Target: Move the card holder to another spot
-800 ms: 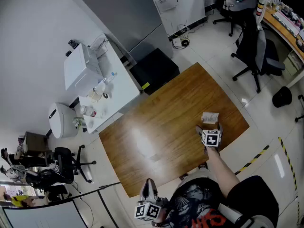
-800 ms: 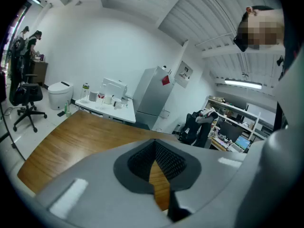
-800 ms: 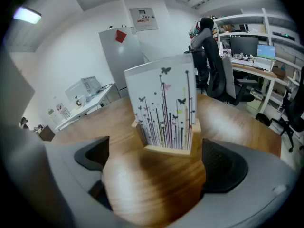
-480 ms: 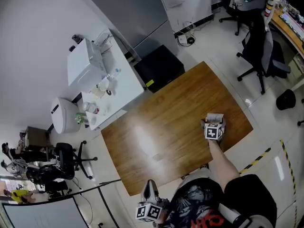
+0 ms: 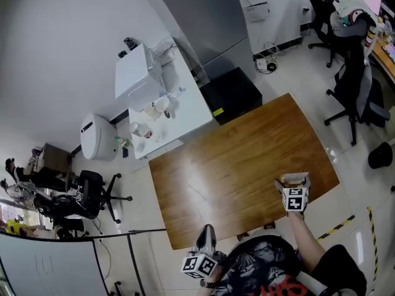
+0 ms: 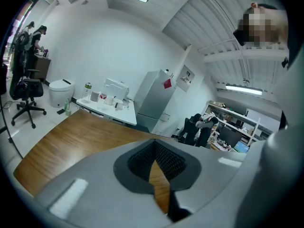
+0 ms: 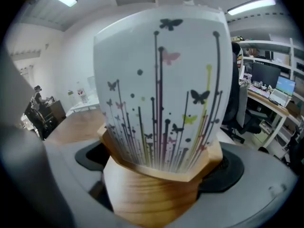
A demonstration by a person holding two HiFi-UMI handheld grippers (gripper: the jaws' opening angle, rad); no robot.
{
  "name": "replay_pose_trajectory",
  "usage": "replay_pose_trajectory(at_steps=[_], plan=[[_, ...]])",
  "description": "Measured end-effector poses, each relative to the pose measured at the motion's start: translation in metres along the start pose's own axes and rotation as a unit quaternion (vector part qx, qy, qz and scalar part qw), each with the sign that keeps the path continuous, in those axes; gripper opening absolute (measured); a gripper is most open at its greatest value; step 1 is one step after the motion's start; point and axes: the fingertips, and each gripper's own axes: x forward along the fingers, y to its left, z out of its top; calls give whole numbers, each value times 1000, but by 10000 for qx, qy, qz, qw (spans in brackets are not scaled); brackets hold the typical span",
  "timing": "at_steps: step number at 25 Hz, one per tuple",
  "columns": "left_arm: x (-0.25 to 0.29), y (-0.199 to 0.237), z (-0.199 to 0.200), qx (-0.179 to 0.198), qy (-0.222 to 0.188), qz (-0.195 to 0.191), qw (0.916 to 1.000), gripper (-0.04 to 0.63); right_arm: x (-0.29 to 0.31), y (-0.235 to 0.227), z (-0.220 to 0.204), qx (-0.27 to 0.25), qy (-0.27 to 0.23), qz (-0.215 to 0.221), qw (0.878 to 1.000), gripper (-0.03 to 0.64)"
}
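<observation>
My right gripper (image 5: 294,188) has its jaws spread wide, and the card holder (image 7: 159,122) stands upright between them on its wooden base, a butterfly-printed card rising from it. It sits near the right near corner of the tabletop (image 5: 234,165). The pads do not look pressed on the base, so I judge this to be the grasp step, not yet the carry. Next I need to close squarely on the base, lift it straight so the card does not tip, and carry it to a bare part of the tabletop. My left gripper (image 5: 207,233) hangs off the tabletop's near edge, jaws together and empty.
</observation>
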Motion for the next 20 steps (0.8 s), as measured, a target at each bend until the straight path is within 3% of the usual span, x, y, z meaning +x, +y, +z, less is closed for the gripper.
replay_pose_trajectory(at_steps=[9,16,20], plan=[[-3,16,11,63,-119,-446,9989,0,-131,64,34,-198,-454,466,9977,568],[-2,19,12,279,-7,-704,9971,0,-170,73,51,-65,-670,354,9971,568],[-6,22,17,69,-132,-794,9967,0,-175,80,58,-142,-741,346,9966,568]])
